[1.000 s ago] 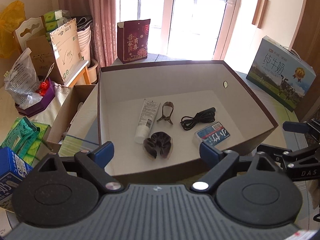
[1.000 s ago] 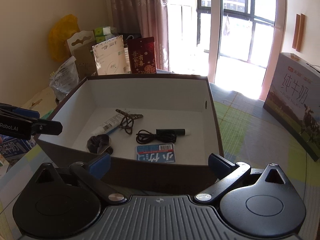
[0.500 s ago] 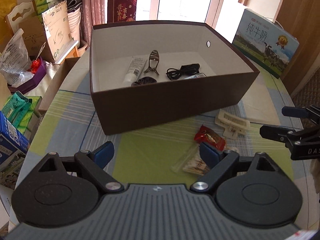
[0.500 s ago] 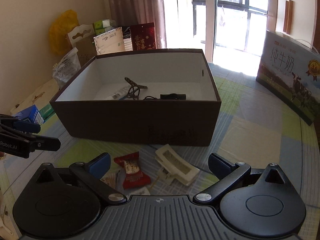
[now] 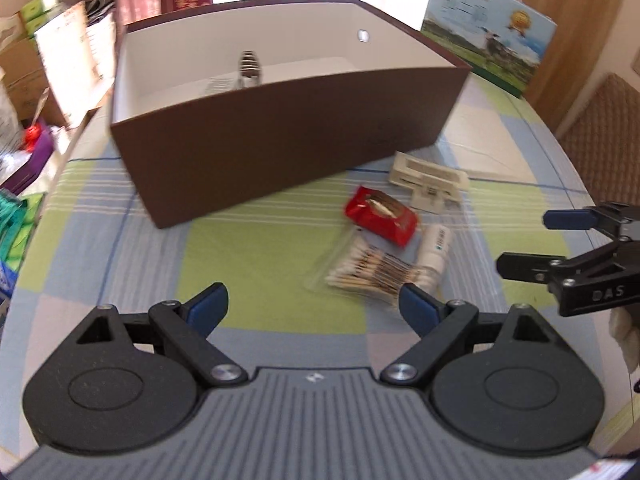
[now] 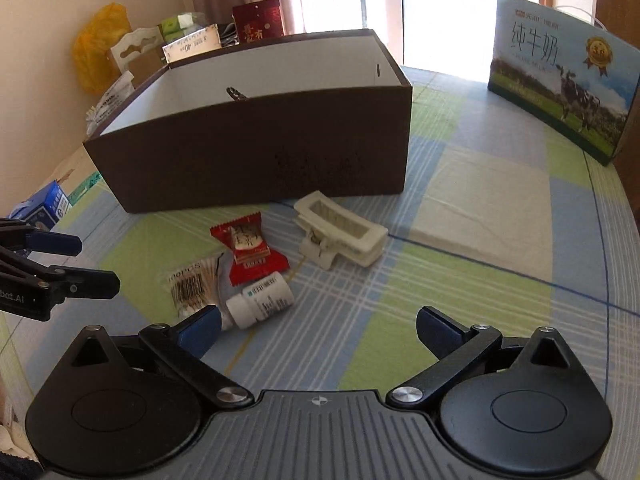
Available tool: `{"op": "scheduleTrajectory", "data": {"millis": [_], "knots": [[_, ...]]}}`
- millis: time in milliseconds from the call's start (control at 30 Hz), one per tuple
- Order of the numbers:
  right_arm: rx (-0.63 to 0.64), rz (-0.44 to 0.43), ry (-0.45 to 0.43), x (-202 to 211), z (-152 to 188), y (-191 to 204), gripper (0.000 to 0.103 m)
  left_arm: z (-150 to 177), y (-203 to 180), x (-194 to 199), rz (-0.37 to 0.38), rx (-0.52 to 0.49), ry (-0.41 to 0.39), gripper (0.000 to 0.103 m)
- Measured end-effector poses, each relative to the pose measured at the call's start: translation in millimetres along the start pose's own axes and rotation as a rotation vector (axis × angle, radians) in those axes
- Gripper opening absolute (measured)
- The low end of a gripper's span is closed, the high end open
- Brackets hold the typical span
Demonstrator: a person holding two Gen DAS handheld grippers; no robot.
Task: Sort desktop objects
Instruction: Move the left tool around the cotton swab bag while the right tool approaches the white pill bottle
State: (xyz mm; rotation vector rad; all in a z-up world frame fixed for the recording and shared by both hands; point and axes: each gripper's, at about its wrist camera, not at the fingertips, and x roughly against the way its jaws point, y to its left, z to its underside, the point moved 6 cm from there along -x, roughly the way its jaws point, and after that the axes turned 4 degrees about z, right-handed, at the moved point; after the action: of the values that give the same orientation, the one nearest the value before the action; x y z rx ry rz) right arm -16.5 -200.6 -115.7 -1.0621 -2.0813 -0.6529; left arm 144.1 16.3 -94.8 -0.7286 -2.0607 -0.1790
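A brown box with white inner walls stands on the checked tablecloth; a hair claw and little else shows over its rim. In front lie a red candy packet, a bag of cotton swabs, a small white pill bottle and a cream hair clip. My left gripper is open and empty, just in front of the swabs. My right gripper is open and empty, near the bottle.
A milk carton case stands at the back right. Boxes, bags and a red gift bag crowd the left and back. A blue carton sits at the table's left edge.
Both grippers have pulled back from above the box and dropped low toward the table. The loose items in front of the box now lie close ahead.
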Motion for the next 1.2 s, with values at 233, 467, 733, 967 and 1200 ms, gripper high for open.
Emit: {"op": "scheduleTrajectory", "data": {"millis": [233,467,733,967,1200], "knots": [[-0.017,0.039,0.042,-9.6,14.5,-13.1,0.101,6.2,-16.0,-23.1,0.060,-0.109,0.033,0.090],[-0.049,0.070,0.080,-17.4,26.9,-27.7,0.101,8.2,-20.7,-45.0,0.101,-0.201,0.081,0.090],[-0.074,0.094,0.108,-18.6,37.6,-38.1,0.101,-0.1,-25.8,-73.7,0.168,-0.301,0.115,0.091],[-0.072,0.077,0.113,-19.7,40.2,-32.7,0.101,-6.3,-27.3,-83.0,0.235,-0.306,0.098,0.086],[-0.037,0.037,0.104,-25.5,33.8,-20.0,0.101,-6.2,-28.6,-75.7,0.258,-0.340,0.052,0.068]]}}
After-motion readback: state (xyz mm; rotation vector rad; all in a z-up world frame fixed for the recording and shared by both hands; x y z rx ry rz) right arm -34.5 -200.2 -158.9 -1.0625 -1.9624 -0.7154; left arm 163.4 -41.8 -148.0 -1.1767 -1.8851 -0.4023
